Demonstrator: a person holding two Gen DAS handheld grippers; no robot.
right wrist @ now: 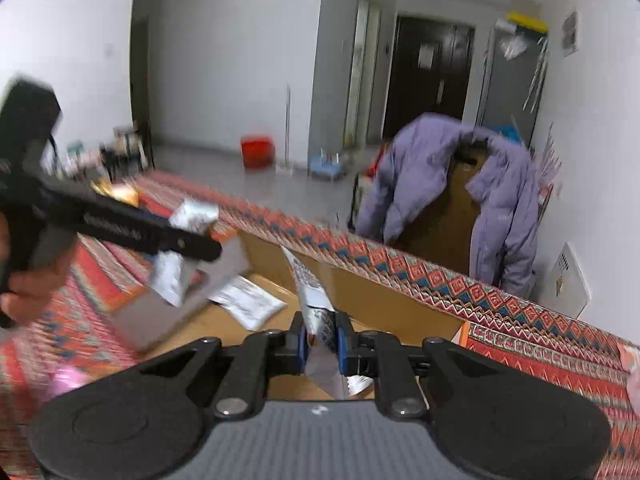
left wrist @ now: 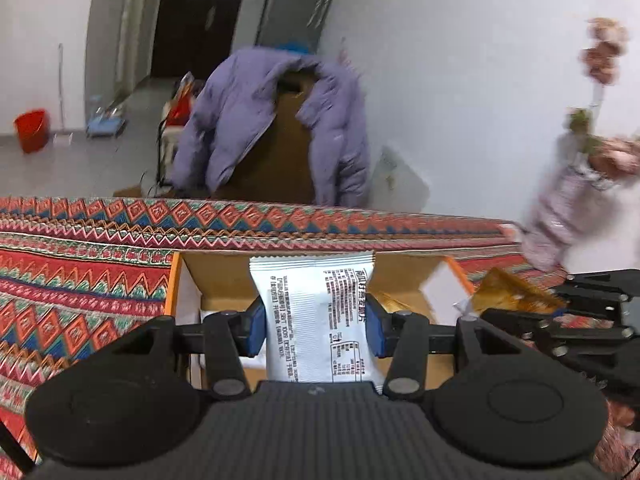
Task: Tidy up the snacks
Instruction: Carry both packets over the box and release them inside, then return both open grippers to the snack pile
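Observation:
My left gripper (left wrist: 316, 320) is shut on a white snack packet (left wrist: 316, 300) with black print, held upright between the blue pads above an open cardboard box (left wrist: 224, 276). In the right wrist view it shows as a blurred dark shape (right wrist: 196, 252) carrying that packet (right wrist: 176, 276), with a hand (right wrist: 24, 284) behind it. My right gripper (right wrist: 322, 336) is shut on a thin printed packet (right wrist: 310, 296) seen edge-on over the box (right wrist: 372, 292). In the left wrist view the right gripper (left wrist: 532, 300) grips a gold-coloured packet (left wrist: 512, 290). One white packet (right wrist: 248, 304) lies on the box floor.
A red patterned cloth (left wrist: 80, 300) covers the table. A pale vase of pink flowers (left wrist: 560, 208) stands at its right end. More snacks (right wrist: 116, 192) lie at the far left. Beyond the table are a purple jacket (right wrist: 500, 200) draped over a brown board and a red bucket (right wrist: 256, 150).

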